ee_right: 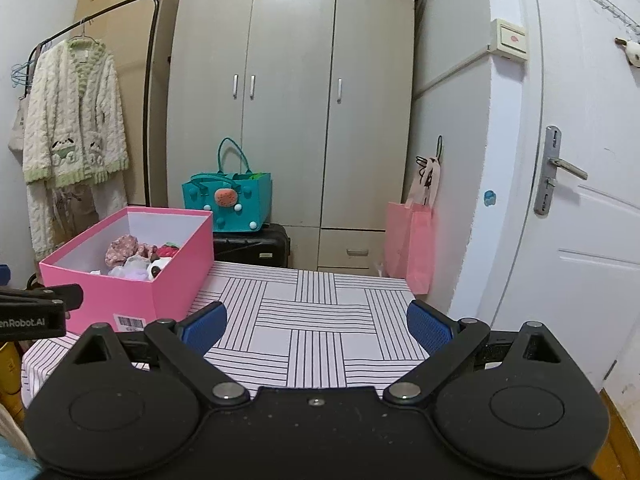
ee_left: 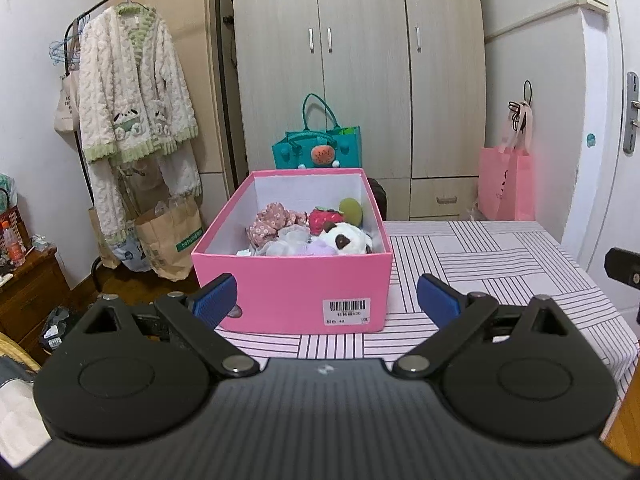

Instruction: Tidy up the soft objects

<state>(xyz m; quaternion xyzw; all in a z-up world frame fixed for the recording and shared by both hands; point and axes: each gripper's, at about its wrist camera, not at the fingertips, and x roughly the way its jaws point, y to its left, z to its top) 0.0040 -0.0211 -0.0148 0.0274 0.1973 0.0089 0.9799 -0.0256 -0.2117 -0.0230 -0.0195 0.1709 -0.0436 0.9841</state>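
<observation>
Bedroom furniture is filling the background ahead of both my tongs: a pale wardrobe (ee_right: 292,96) is standing straight beyond the table, and a clothes rail with a fleecy robe (ee_left: 132,92) is hanging off to the left of my left tongs.

Closer in, I am looking across a table under a striped cloth (ee_right: 320,320). It is lying bare in front of my right gripper (ee_right: 316,328), so I judge the loose items are already gathered.

A pink box (ee_left: 288,292) is sitting on the cloth directly ahead of my left gripper (ee_left: 326,300), its near wall just beyond the fingertips. From my right tongs it is lying forward and to the left. Its lid is off, which is leaving the top free for dropping things in.

Inside the box, toward its near right corner, the soft objects are piling together: a floral fabric piece (ee_left: 270,222), a white plush (ee_left: 348,240) with dark patches, a strawberry plush (ee_left: 326,220), a pale purple bit (ee_left: 320,246) and a green round piece (ee_left: 351,210). They are bunching loosely, which suggests they were dropped in.

Both tongs are standing wide apart and holding nothing, blue pads (ee_left: 214,300) facing inward. I am reading this as the task being close to finished, though anything behind the cameras is hidden from me.
</observation>
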